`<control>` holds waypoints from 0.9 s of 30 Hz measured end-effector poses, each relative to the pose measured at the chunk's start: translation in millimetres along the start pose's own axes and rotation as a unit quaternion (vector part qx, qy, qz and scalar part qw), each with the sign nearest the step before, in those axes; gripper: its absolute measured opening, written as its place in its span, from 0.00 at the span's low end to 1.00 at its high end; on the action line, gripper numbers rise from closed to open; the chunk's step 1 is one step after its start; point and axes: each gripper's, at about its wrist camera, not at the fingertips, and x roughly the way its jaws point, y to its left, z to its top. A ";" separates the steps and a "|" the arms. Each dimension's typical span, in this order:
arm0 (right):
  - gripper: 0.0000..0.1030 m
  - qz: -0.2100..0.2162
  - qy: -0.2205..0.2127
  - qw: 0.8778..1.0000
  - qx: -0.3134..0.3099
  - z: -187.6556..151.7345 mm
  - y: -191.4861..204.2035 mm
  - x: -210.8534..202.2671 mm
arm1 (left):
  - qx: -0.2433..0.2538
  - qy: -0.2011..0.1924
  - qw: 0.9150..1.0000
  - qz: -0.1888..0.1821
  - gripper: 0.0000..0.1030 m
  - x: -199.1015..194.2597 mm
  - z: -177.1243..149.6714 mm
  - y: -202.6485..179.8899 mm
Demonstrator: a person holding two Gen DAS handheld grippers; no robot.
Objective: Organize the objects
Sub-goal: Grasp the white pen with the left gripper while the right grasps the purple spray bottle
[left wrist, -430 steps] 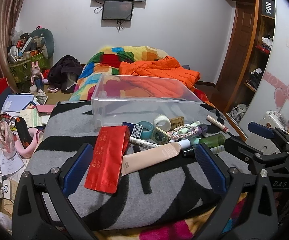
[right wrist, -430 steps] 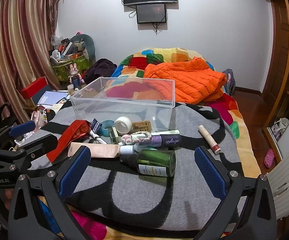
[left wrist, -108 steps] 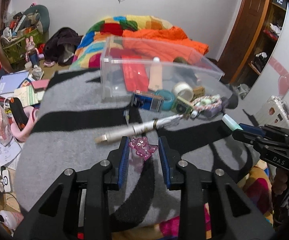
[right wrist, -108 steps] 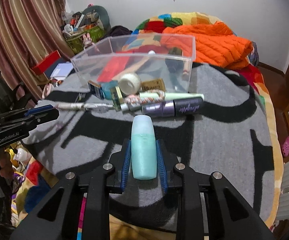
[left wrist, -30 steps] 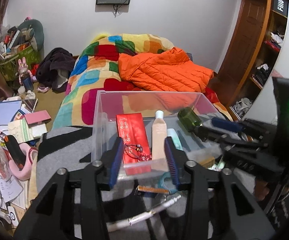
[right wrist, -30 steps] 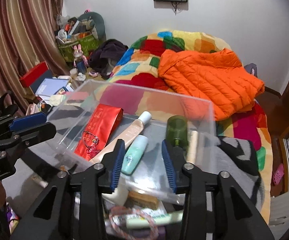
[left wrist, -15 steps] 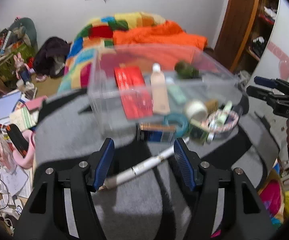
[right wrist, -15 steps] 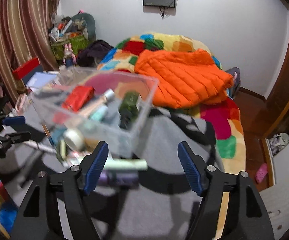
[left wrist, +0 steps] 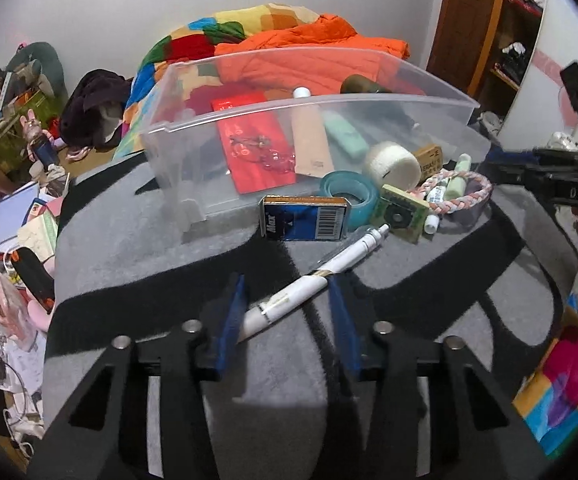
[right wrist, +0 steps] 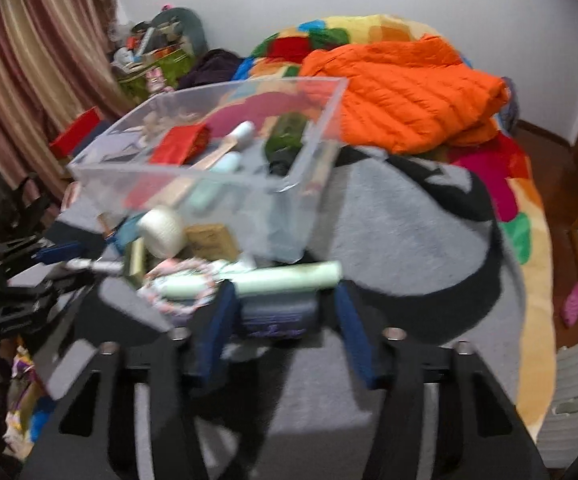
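The things lie on a grey and black blanket [left wrist: 137, 264] spread over the bed. A clear box [left wrist: 249, 200] stands on the blanket, toward the far end. It already holds a red packet [left wrist: 255, 148], a tan tube [left wrist: 309, 140], a small mint bottle [left wrist: 345, 136] and a dark green bottle [left wrist: 363, 86].

The left hand-held gripper [left wrist: 285, 308] is low over the blanket, in front of the box. Its jaws have just been closing, and now they stand a little apart. A white pen [left wrist: 309, 284] lies between them. The pen lies slanted: its back end is close by the left pad, and its tip points up and to the right, toward the blue staple box [left wrist: 305, 222]. The pads do not look like they press on the pen yet. To catch it well, the jaws should close across the thin side of the pen, so this hand may need to turn a bit first.

The right hand-held gripper [right wrist: 281, 312] is at the near right corner of the box. The picture is blurry here. Its jaws have just been closing too, and they stand a little apart. A dark purple tube [right wrist: 277, 314] lies sideways between the pads, with its long side running from pad to pad. A pale green tube [right wrist: 289, 276] lies just behind it, the same way. I cannot tell if the pads touch the purple tube.

The left hand is nearer the pen. The right hand is nearer the two tubes. A white tape roll [left wrist: 391, 162], a teal tape ring [left wrist: 349, 192] and a braided band [left wrist: 459, 196] wait by the box too.
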 end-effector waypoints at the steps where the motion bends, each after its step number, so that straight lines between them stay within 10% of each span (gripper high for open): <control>1: 0.37 0.002 0.001 1.000 -0.003 -2.4 2.4 -0.8 | -0.003 -0.001 1.000 -0.002 0.31 -3.3 -0.9 1.1; 10: 0.33 0.059 0.048 0.996 -0.040 -34.7 23.2 -14.3 | 0.013 0.011 0.999 -0.038 0.20 -33.5 -18.4 -9.8; 15: 0.36 0.014 0.026 0.996 -0.081 -40.4 35.1 -24.5 | 0.026 0.004 0.999 -0.022 0.21 -39.8 -13.2 -14.4; 20: 0.55 0.014 0.008 0.996 -0.090 -22.4 31.4 -20.8 | 0.063 0.006 0.998 -0.014 0.55 -23.6 1.4 -12.6; 27: 0.55 0.043 0.056 0.990 -0.126 -15.0 34.9 8.1 | 0.064 0.049 0.996 -0.033 0.55 10.3 12.2 -1.0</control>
